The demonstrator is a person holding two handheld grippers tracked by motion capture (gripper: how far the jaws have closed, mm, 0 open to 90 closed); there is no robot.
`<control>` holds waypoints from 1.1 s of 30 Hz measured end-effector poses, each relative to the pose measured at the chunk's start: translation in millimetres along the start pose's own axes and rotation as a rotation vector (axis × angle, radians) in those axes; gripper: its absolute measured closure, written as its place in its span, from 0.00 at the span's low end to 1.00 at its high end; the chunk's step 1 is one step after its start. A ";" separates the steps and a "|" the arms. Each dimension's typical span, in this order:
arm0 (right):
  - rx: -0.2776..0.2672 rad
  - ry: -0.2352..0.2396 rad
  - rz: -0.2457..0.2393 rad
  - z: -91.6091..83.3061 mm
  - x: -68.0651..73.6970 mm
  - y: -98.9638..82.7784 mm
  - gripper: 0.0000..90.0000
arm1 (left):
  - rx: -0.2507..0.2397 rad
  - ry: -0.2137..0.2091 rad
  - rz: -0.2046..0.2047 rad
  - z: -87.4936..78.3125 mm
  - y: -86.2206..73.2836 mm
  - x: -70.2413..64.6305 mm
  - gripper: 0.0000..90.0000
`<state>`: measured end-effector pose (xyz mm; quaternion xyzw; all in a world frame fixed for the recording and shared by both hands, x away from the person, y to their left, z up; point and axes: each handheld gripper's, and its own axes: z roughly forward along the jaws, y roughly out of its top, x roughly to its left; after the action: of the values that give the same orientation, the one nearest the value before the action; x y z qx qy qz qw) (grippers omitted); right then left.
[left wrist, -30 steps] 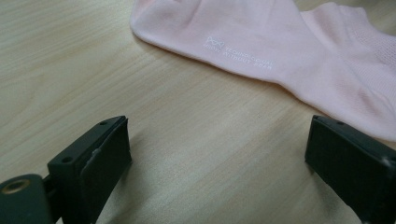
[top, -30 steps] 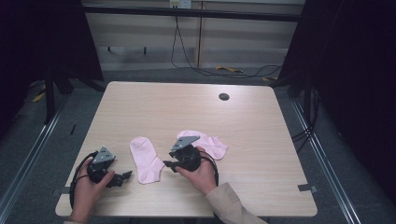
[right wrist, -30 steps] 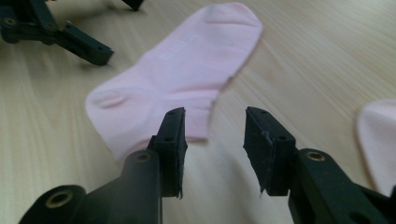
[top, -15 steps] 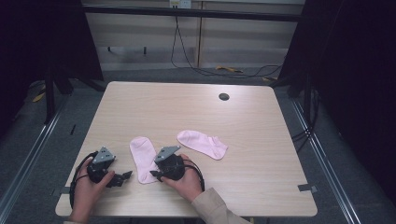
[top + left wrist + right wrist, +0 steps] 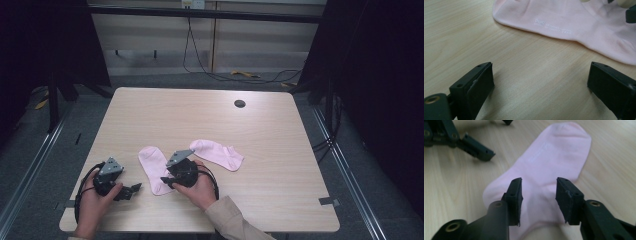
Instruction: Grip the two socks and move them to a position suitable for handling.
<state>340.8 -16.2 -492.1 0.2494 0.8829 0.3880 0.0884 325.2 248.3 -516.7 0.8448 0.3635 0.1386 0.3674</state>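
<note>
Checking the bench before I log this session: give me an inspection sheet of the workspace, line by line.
Surface: light wooden table, with a round dark cable hole.
Job's things: two pink socks lying flat, near sock, far sock.
Clutter: nothing seen.
Grippers: right gripper over the near sock, jaws apart, just opening; left gripper open over bare wood.
Cables: black cable loops from the left gripper; wires on the floor behind.
Surroundings: dark curtains, grey floor.
</note>
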 end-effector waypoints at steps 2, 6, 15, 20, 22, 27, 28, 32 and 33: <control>-0.006 0.012 0.007 8.7 0.0 7.7 0.57 | 0.000 0.000 0.001 0.0 0.0 0.0 0.07; 0.047 -0.008 -0.003 27.4 -1.5 9.5 0.58 | 0.001 0.001 0.001 0.0 0.1 0.0 0.07; 0.025 -0.004 -0.051 5.7 -9.0 14.9 0.96 | 0.001 0.000 0.005 0.0 0.1 -0.2 0.07; -0.035 -0.007 -0.066 -34.6 -16.8 19.2 0.96 | 0.001 0.004 0.007 -0.2 0.2 -0.1 0.07; -0.069 -0.006 -0.081 -52.9 -19.0 18.3 0.96 | 0.002 0.004 0.005 -0.1 0.2 -0.2 0.07; -0.075 0.003 -0.124 -88.8 -20.9 5.0 0.95 | 0.002 -0.001 0.005 -0.1 0.2 -0.1 0.07; -0.070 0.006 -0.133 -95.9 -21.6 -1.7 0.95 | 0.001 -0.002 0.005 0.0 0.2 -0.1 0.06; -0.052 -0.004 -0.120 -114.6 -27.2 -29.0 0.82 | 0.000 -0.002 0.004 0.2 0.2 -0.2 0.06; -0.035 -0.011 -0.102 -116.6 -29.0 -34.7 0.72 | -0.001 -0.002 0.003 0.2 0.2 -0.2 0.06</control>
<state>312.1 -125.6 -438.9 0.2046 0.8870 0.3971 0.1172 325.3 247.9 -516.6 0.8455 0.3616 0.1385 0.3678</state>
